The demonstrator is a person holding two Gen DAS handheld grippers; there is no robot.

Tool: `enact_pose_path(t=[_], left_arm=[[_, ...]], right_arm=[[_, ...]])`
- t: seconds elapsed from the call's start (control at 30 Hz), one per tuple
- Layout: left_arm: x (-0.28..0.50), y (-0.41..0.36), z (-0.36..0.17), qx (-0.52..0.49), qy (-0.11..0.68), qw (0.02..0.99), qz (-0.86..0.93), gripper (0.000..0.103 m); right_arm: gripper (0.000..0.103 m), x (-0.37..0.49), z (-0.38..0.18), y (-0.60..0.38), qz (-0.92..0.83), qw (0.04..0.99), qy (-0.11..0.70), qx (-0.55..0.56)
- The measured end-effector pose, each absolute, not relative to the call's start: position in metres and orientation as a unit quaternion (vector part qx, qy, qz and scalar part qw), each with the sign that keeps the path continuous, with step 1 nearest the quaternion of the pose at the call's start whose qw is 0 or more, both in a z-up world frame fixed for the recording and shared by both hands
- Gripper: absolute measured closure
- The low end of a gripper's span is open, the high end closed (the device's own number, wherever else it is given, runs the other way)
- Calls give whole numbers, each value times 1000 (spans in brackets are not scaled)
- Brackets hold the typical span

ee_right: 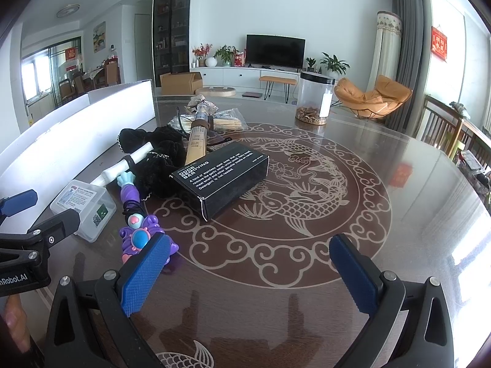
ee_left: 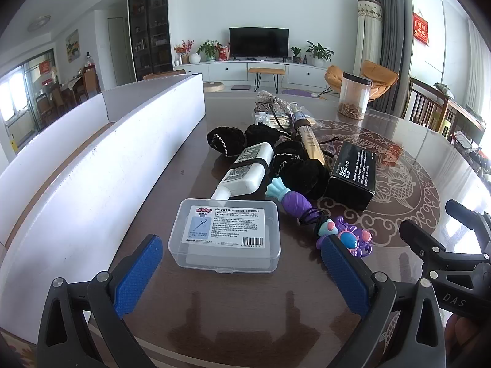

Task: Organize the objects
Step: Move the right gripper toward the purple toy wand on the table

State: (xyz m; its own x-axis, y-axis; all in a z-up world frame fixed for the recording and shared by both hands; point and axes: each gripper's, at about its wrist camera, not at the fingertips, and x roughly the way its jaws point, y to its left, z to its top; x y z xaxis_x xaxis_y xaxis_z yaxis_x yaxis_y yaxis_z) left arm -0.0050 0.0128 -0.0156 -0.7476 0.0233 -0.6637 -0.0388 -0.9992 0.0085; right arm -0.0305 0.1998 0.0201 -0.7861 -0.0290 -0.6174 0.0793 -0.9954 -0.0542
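On the desk (ee_left: pixel 214 306), your left tongs (ee_left: pixel 242 263) and right tongs (ee_right: pixel 251 263) both stand released and empty, the clear floss-pick box (ee_left: pixel 225 236) lying just ahead of the left pair beside the white organizer tray (ee_left: pixel 92 184); straddle it squarely before clamping.

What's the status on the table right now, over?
Left gripper open, empty, clear plastic box just ahead. Right gripper open, empty, over bare table. Purple toy by its left finger. White bin unobstructed.
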Motion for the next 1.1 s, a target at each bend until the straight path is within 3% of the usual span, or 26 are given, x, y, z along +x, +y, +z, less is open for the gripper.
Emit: enact_pose_path(t=[1.1], left_arm=[[-24, 5, -42, -422, 15, -20, 906, 0]], right_arm=[[0, -44, 6, 208, -928, 24, 17, 373]])
